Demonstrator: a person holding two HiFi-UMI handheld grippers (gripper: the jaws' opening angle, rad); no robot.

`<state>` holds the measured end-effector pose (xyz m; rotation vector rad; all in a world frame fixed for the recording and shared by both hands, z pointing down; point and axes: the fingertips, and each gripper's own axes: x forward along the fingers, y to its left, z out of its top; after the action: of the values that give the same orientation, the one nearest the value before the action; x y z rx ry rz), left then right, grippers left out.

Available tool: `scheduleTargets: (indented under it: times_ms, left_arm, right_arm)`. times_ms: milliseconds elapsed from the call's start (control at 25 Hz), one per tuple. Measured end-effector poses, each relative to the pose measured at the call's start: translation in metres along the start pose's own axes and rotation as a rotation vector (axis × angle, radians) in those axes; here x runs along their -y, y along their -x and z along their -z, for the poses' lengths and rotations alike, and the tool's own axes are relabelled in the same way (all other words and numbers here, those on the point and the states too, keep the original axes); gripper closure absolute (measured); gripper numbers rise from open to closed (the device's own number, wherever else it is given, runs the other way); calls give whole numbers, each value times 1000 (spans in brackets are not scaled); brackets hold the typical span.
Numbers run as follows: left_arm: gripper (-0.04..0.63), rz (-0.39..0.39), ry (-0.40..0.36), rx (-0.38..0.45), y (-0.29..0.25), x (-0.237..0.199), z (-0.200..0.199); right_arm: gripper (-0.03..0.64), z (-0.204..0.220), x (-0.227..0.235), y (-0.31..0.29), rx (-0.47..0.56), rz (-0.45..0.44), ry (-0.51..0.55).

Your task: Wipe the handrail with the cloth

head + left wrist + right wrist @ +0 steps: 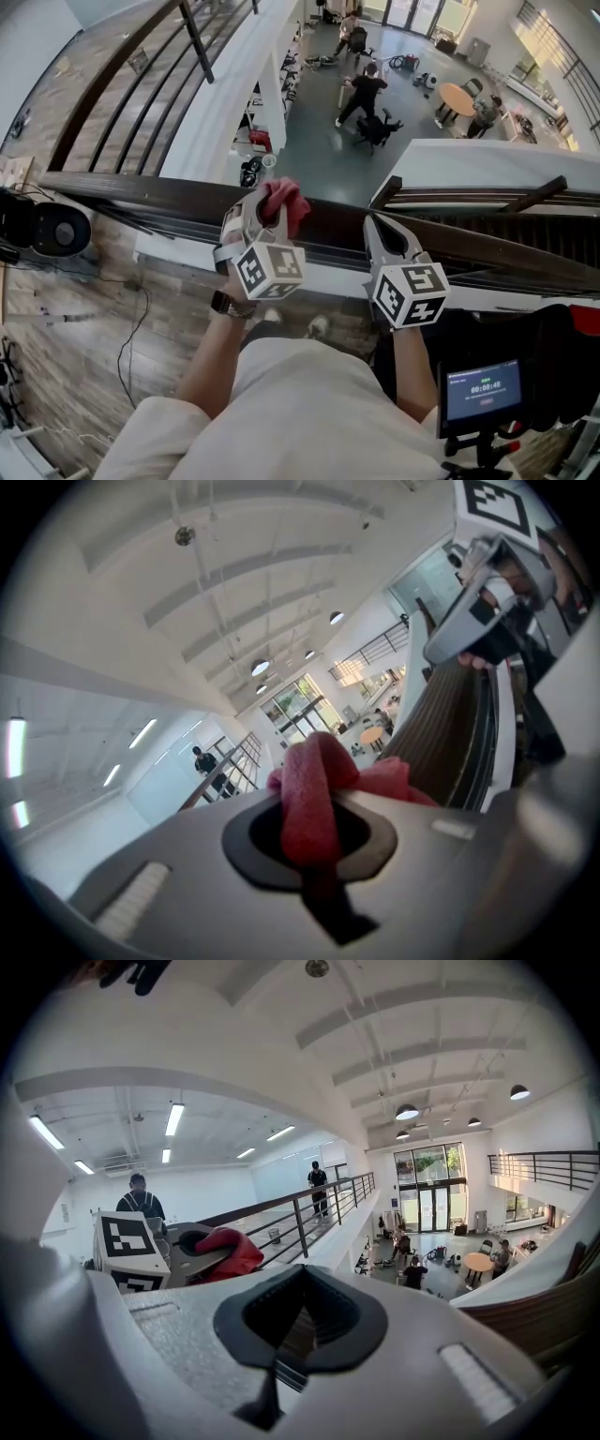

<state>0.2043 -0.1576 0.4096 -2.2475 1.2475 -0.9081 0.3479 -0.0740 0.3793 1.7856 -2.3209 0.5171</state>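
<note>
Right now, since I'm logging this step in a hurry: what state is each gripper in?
Left gripper: shut on the red cloth.
Right gripper: shut, nothing between its jaws.

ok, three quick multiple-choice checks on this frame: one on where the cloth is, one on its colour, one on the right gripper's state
1. Where is the cloth?
A. In the left gripper
B. In the right gripper
C. In neither, lying loose

2. What colour is the cloth?
A. Blue
B. White
C. Red

3. How do the right gripper's jaws stand?
A. Wide apart
B. Together, with nothing between them
C. Clamped on the cloth

Answers:
1 A: the left gripper view shows the cloth pinched between that gripper's jaws.
2 C: it reads red in all three views.
3 B: the right gripper view shows the jaw tips meeting with no fabric between them, and the cloth sits off in the other gripper.
</note>
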Motion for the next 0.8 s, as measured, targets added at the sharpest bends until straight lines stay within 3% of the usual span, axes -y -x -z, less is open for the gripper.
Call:
scheduleTargets:
  times_ms: [280,640,800]
  left_arm:
    - [571,21,-27,44,-4,7,-15]
    - [571,37,0,44,2,-19,17]
    - [571,39,6,33,-3,-27,6]
  right_arm:
    - [614,-3,5,-1,2,36,-11]
    - [614,-1,-32,-15,7,53,-11]
    - [614,-13,-28,-16,5,50,-8]
